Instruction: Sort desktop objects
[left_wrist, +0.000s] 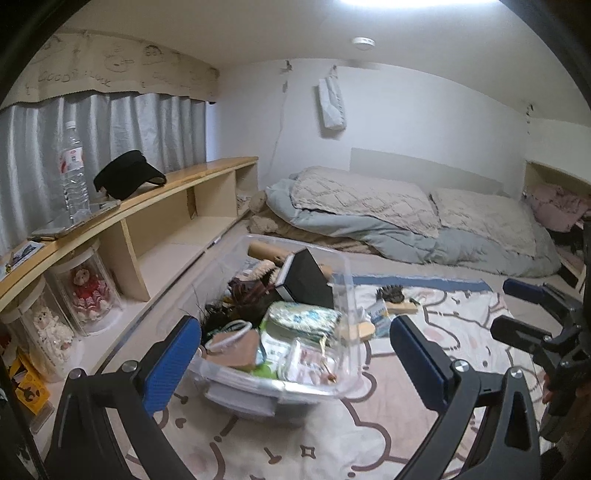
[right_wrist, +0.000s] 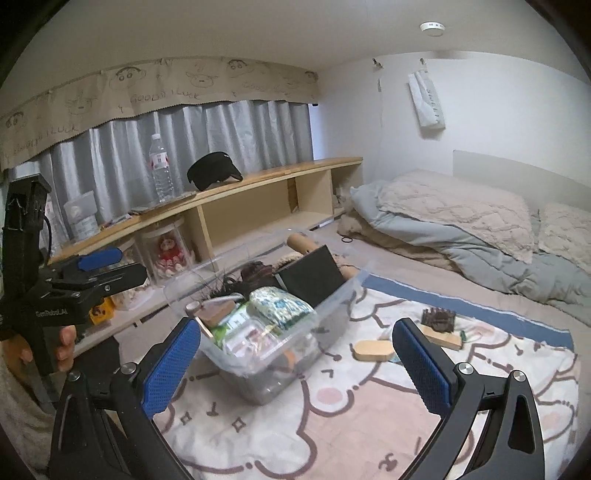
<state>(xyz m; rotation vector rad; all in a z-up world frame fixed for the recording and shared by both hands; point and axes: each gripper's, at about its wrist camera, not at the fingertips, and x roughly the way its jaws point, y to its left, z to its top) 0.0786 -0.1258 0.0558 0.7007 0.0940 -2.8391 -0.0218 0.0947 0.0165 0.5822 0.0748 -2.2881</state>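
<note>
clutter is heaped in the clear bin (left_wrist: 343, 280) on the cartoon blanket (right_wrist: 332, 424), kept together for sorting. wooden brushes (right_wrist: 371, 350) are left just beside it. left gripper (left_wrist: 295, 354) and right gripper (right_wrist: 297, 363) are held wide open, empty.

We carry two matching tools. Our left gripper (left_wrist: 295, 354) has black arms shaped like open triangles, silver round screws at the joints, and blue pads with a fine dotted grain. Our right gripper (right_wrist: 297, 363) is built the same. Seen from the right camera, the left tool's black body bears small white lettering, a thin black cable, and a pistol handle in our left hand (right_wrist: 44, 350).
</note>
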